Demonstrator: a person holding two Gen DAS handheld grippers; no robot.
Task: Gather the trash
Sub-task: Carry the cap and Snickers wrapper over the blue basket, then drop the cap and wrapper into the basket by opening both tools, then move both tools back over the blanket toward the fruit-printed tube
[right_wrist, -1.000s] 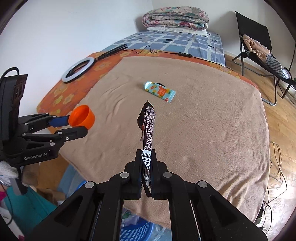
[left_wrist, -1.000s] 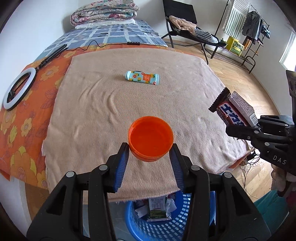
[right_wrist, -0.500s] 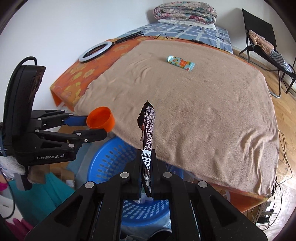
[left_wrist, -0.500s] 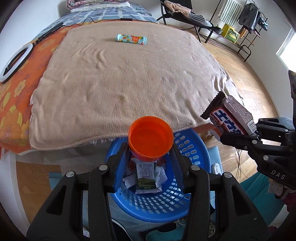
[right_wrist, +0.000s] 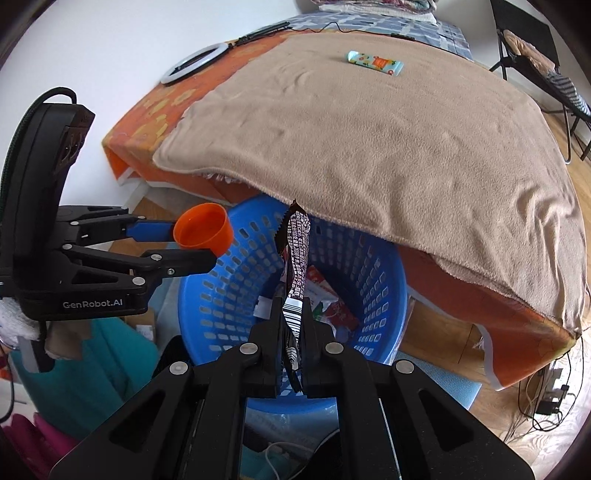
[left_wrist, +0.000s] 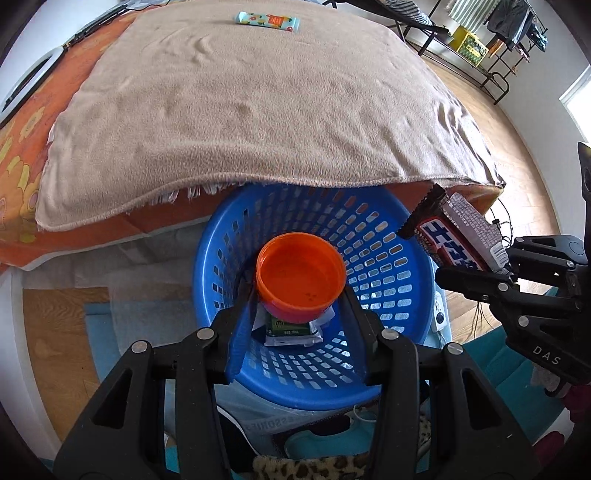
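My left gripper (left_wrist: 299, 295) is shut on an orange plastic cup (left_wrist: 301, 277) and holds it over the blue plastic basket (left_wrist: 402, 302); the cup also shows in the right wrist view (right_wrist: 203, 230). My right gripper (right_wrist: 291, 306) is shut on a dark snack wrapper (right_wrist: 295, 251), upright above the basket (right_wrist: 384, 280); the wrapper shows in the left wrist view (left_wrist: 454, 240) at the basket's right rim. A small carton (left_wrist: 291, 330) and other wrappers (right_wrist: 328, 299) lie in the basket. A teal snack packet (left_wrist: 267, 21) lies far back on the bed.
The bed with a beige blanket (left_wrist: 258, 103) overhangs the basket's far rim. A ring light (right_wrist: 192, 62) lies on the orange sheet. A folding chair (right_wrist: 532, 48) and a clothes rack (left_wrist: 495, 33) stand beyond the bed. Cables (right_wrist: 543, 398) lie on the wooden floor.
Both grippers have pulled back from over the bed and dropped down. The cup and the wrapper now hang over the blue basket instead of the blanket.
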